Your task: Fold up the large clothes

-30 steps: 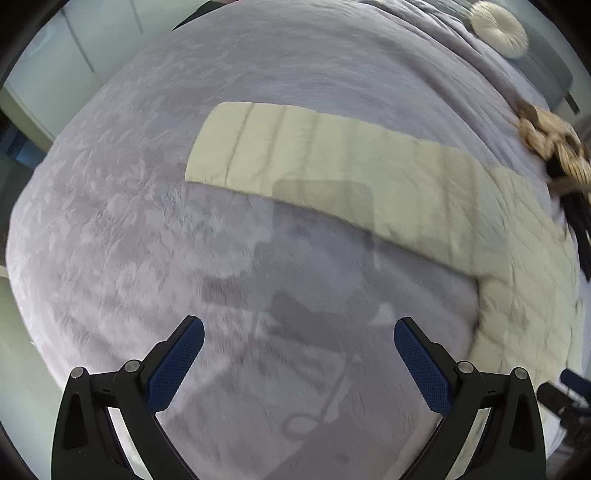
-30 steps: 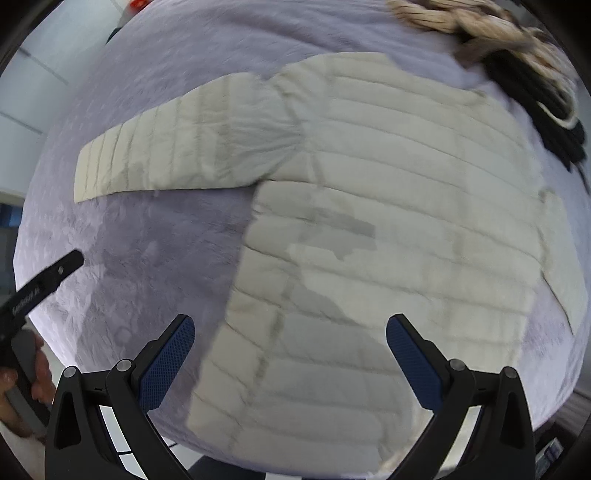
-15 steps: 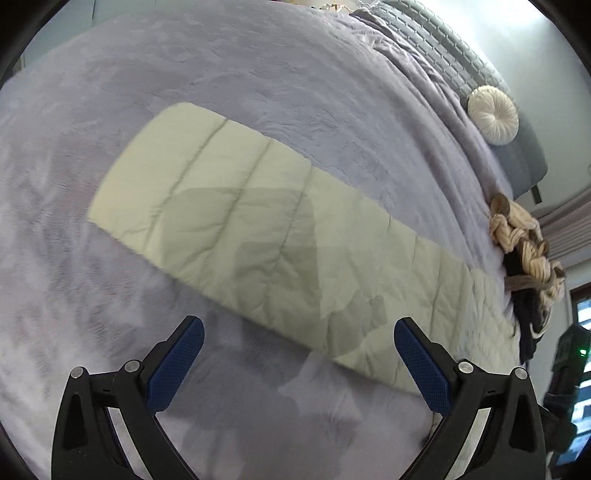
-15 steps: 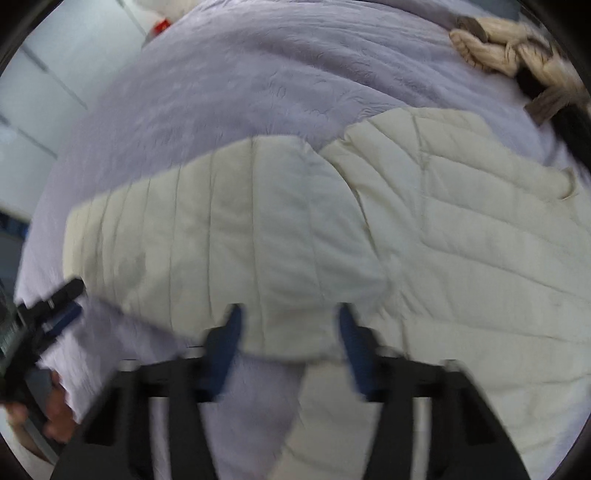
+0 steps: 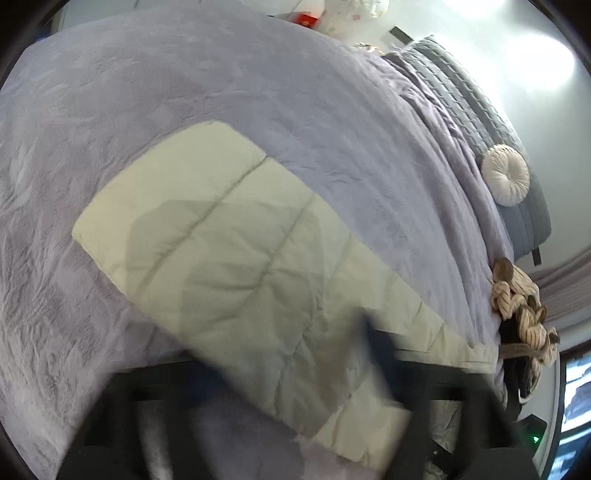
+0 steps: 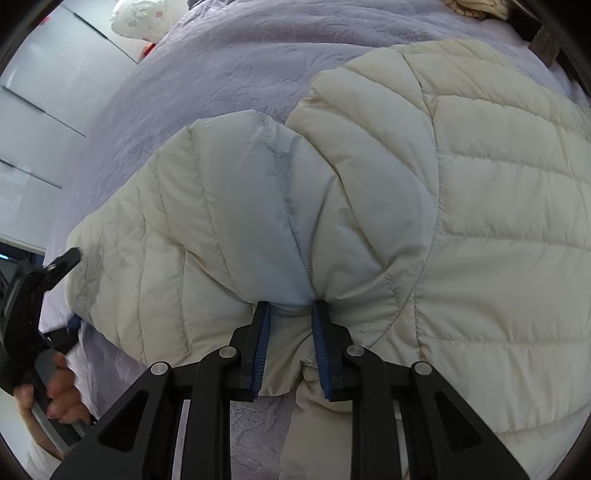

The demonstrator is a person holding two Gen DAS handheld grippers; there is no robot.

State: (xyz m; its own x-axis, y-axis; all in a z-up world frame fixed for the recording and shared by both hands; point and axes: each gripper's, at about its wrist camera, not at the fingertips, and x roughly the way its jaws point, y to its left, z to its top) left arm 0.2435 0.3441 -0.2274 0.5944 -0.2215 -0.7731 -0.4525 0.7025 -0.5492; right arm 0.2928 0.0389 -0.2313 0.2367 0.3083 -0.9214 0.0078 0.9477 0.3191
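Note:
A cream quilted puffer jacket lies flat on a lilac bedspread. Its long sleeve stretches out to the left. My right gripper is shut on the jacket fabric at the armpit, where the sleeve meets the body. My left gripper is down at the sleeve's near edge, close to the cuff. It is blurred with motion, its jaws closing in around the fabric; whether it grips cannot be told. It also shows at the left edge of the right wrist view.
A pile of striped and dark clothes lies at the bed's right edge. A round white cushion rests on a grey quilted headboard cover. A white plush thing lies at the far end. White cupboards stand on the left.
Both grippers dropped from above the bed down onto the jacket. The right one closed from wide open onto the armpit fabric. The left one moved in onto the sleeve, jaws narrowing.

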